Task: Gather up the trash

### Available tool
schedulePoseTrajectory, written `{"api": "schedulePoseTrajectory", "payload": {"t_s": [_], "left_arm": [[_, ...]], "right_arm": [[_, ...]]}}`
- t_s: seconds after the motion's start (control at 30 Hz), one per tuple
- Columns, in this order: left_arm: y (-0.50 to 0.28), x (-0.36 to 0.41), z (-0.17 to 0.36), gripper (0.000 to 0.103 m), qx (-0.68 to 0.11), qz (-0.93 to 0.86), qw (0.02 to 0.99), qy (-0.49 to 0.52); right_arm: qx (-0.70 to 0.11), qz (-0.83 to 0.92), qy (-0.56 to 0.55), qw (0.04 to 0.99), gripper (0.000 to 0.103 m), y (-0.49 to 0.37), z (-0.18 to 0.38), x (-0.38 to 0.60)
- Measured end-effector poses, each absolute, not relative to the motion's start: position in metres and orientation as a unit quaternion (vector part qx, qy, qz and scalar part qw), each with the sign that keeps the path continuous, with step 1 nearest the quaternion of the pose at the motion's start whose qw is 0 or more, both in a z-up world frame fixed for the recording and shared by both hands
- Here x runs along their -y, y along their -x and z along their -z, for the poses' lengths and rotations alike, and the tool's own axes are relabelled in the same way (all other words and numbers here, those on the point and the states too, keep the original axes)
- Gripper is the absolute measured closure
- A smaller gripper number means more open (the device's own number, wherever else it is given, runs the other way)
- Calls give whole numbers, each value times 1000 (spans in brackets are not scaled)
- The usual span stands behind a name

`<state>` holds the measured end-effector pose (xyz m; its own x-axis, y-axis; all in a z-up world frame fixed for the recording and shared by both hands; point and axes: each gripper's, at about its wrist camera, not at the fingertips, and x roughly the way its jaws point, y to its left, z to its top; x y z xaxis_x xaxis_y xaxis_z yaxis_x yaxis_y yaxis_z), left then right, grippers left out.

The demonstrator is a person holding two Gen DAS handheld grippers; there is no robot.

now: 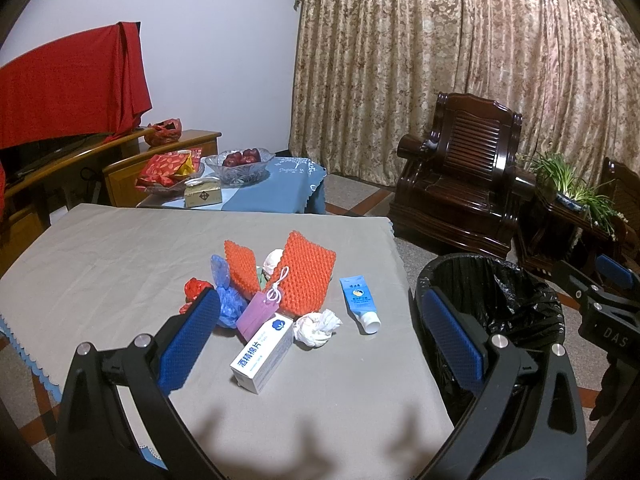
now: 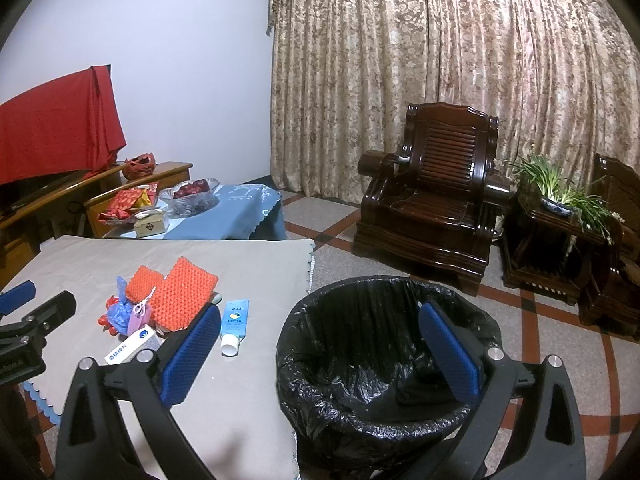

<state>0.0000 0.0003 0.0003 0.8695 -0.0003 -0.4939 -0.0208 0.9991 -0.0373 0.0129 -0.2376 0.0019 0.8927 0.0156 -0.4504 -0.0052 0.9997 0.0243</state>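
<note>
A pile of trash lies mid-table on the grey cloth: two orange foam nets, a white box with blue print, a crumpled white tissue, a blue tube, a purple tag, a blue wrapper and a red wrapper. A bin with a black bag stands at the table's right side. My left gripper is open and empty above the table's near side. My right gripper is open and empty over the bin's near rim.
Behind the table is a low table with a blue cloth, a glass fruit bowl and a tissue box. A dark wooden armchair and a potted plant stand at the right by the curtain.
</note>
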Motion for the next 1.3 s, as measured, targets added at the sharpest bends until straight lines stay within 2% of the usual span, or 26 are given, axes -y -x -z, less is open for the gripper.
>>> {"api": "schedulePoseTrajectory", "payload": {"t_s": [0.9,1.1,1.3], "left_arm": [[-2,-3,3,5,-256,-11,966,26],[-13,-41,22,5,-247,-63,967,25],[-24,-76,41,5,-250,-109,962,15]], "right_arm": [[-228,-18,-11,973,6,-28,10,218],[-233,-44,-4,972,6,-45,17,196],[-259,-87,2,962,18,-71,44,163]]}}
